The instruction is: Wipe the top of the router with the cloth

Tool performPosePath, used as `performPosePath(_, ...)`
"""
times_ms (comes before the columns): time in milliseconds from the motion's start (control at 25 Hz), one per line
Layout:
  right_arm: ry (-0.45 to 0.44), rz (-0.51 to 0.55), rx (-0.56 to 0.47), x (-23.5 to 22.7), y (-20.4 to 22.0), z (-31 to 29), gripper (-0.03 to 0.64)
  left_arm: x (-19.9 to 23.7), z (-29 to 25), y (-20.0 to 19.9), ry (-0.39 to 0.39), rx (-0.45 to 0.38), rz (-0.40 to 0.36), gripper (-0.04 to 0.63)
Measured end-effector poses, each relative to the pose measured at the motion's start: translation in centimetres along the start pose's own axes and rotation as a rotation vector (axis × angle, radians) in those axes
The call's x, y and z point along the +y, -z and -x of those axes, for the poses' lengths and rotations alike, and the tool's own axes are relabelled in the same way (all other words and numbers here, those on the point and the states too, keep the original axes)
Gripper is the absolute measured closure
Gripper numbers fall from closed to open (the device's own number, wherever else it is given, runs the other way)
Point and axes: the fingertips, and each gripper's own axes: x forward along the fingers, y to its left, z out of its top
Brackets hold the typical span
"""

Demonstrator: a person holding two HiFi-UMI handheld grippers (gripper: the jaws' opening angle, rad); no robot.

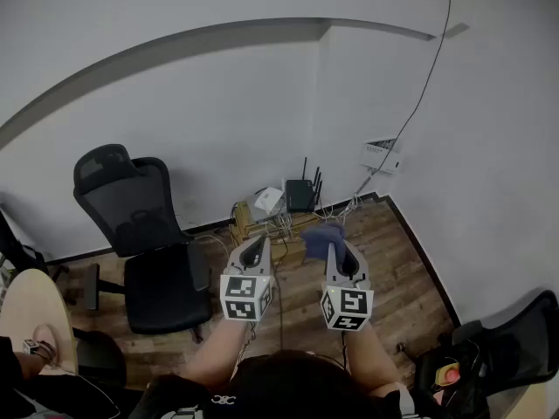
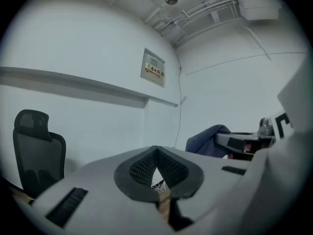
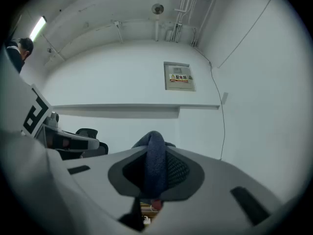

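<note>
Clamping blue cloth (image 1: 321,238), right gripper (image 1: 337,248) hangs at frame centre, apart from router (image 1: 300,195) just above; left gripper (image 1: 255,251) closed, empty. Risk: loose cloth snags antennas (image 1: 316,180), tips router.

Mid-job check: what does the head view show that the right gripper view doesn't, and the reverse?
Head view only: the router, black, low against the wall among cables. Right gripper view only: the jaws shut on the cloth, plus a wall sign. Both: the blue cloth held by the right hand-held gripper.
</note>
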Motion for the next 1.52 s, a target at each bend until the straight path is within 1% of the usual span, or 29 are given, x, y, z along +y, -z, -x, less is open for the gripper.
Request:
performPosePath(400,-0.028,0.004,0.013,-1.1,0.9,-1.6,0.577,-0.3,-2.0,0.1,-0.019,0.008,0.000,0.594)
performPosePath(600,-0.057,-0.039,0.008,-1.6,1.2,-2.5,0.575,-0.7,-3.1,0.3,-0.021,0.022,-0.015,0.594)
performPosePath(760,-0.074,-0.034,0.007,-2.2,1.3,-2.7,0.575,-1.3,-3.8,0.4,-0.026,0.033,-0.026,0.594)
performPosePath(1040,-0.087,-0.057,0.011,-5.5,1.4,-2.5,0.574,-4.0,-5.1,0.6,-0.041,0.042,-0.029,0.594)
performPosePath(1280,-0.121,-0.024,0.032,-7.5,2.4,-1.9,0.574,-6.0,-5.7,1.8,-0.078,0.059,-0.022,0.594)
performPosePath(1520,-0.119,-0.033,0.041,-9.4,2.9,-1.9,0.574,-7.2,-6.8,2.6,-0.081,0.082,-0.019,0.594)
